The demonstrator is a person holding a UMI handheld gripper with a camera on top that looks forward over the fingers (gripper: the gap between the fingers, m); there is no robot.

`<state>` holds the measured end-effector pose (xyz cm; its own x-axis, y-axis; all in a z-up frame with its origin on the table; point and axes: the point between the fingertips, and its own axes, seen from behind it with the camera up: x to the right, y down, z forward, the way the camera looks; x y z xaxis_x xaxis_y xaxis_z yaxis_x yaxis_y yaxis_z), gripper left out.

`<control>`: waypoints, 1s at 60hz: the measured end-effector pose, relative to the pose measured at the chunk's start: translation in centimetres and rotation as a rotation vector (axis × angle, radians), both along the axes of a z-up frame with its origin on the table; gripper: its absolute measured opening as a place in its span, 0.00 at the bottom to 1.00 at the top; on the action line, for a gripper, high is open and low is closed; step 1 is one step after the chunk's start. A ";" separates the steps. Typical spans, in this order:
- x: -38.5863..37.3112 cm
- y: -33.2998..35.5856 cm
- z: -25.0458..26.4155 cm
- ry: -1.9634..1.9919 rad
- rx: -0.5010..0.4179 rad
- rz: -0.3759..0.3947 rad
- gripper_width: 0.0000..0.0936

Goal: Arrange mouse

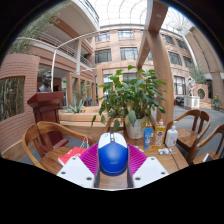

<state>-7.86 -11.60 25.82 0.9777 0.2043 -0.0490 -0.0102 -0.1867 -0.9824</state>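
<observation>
A blue and white mouse [112, 156] sits between my two fingers, its white front end pointing away from me. Both magenta pads [91, 158] press against its sides. My gripper [112, 160] is shut on the mouse and holds it above a round wooden table [60, 160]. The underside of the mouse is hidden.
A potted green plant [130, 100] stands on the table just beyond the mouse. Small bottles [160, 135] stand to its right. A red item [70, 154] lies on the table at the left. Wooden chairs [45, 135] surround the table.
</observation>
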 end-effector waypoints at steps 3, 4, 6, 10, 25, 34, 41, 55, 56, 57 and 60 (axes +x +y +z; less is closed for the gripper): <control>3.9 0.9 -2.1 -0.017 -0.020 -0.049 0.40; 5.0 1.4 -3.0 -0.027 -0.038 -0.067 0.40; 7.0 1.7 -4.9 -0.046 -0.081 -0.099 0.39; 11.4 2.8 -11.3 -0.069 -0.175 -0.146 0.40; 17.4 1.1 -25.8 -0.091 -0.467 -0.228 0.46; 16.9 0.4 -27.8 -0.059 -0.534 -0.210 0.58; 16.8 -0.7 -26.0 -0.098 -0.517 -0.226 0.93; 16.7 -6.4 -17.3 -0.114 -0.415 -0.235 0.92; 16.6 -7.0 -16.7 -0.113 -0.410 -0.236 0.92; 16.6 -7.5 -16.2 -0.112 -0.406 -0.237 0.92; 16.3 -9.1 -15.1 -0.114 -0.389 -0.242 0.91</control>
